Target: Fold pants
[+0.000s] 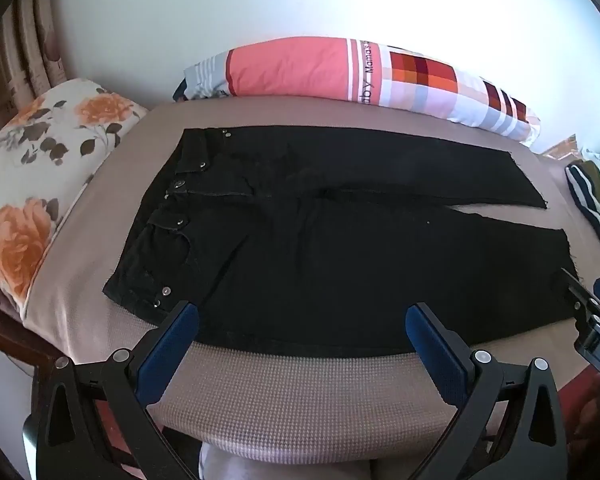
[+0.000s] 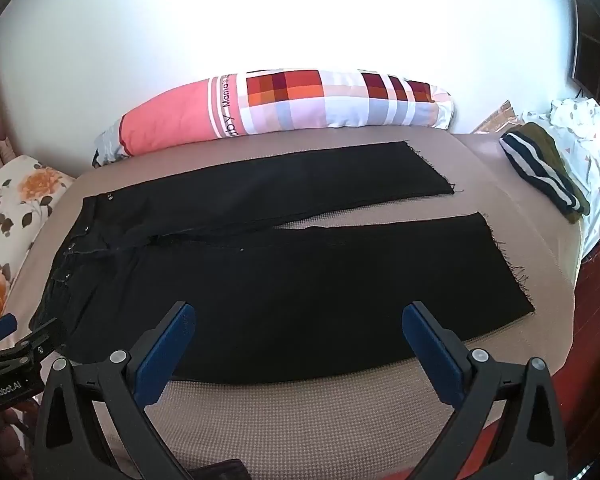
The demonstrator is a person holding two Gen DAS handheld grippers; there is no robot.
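Two grippers — left gripper, right gripper — hang with jaws spread wide and empty over the near edge of the pants, likely ready to pinch it; beyond, the pants lie flat on the bed, legs apart, pillow behind.

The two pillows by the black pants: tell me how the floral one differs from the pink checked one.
The white floral pillow shows orange roses; the long pink checked pillow shows colour blocks and lettering. The floral one sits at the black pants' waistband end; the checked one runs along their far leg. Both rest at the bed's edges.
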